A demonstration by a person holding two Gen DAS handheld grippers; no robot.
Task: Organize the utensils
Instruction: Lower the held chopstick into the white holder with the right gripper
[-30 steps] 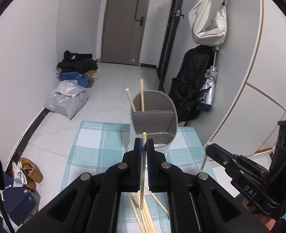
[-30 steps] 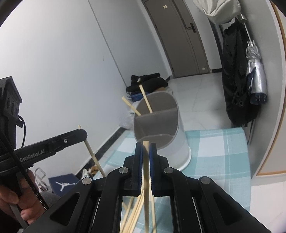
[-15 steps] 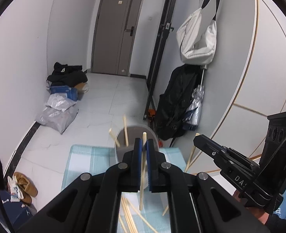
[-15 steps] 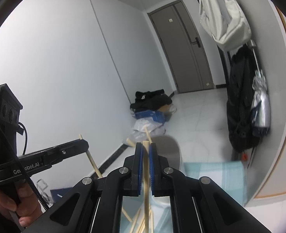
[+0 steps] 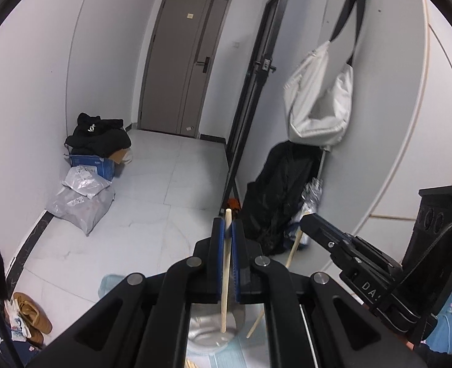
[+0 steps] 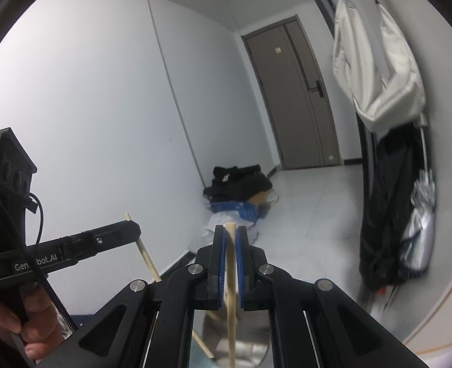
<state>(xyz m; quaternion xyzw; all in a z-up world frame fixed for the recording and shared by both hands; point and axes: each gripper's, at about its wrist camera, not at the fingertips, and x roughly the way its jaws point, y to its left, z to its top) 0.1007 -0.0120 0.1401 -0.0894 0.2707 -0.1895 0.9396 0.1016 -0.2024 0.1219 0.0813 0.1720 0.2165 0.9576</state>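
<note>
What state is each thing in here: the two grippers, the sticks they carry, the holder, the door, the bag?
Left gripper: shut on a chopstick.
Left chopstick: held upright, lower end over the holder.
Right gripper: shut on a chopstick.
Right chopstick: held nearly upright.
Holder: standing below, mouth open.
Door: closed.
Bag: hanging on the wall.

Pale tiled floor [image 5: 170,190], grey plastic bags [image 5: 82,202], blue box [image 5: 92,163] under black clothes [image 5: 98,133], tan shoes [image 5: 31,316]
</note>
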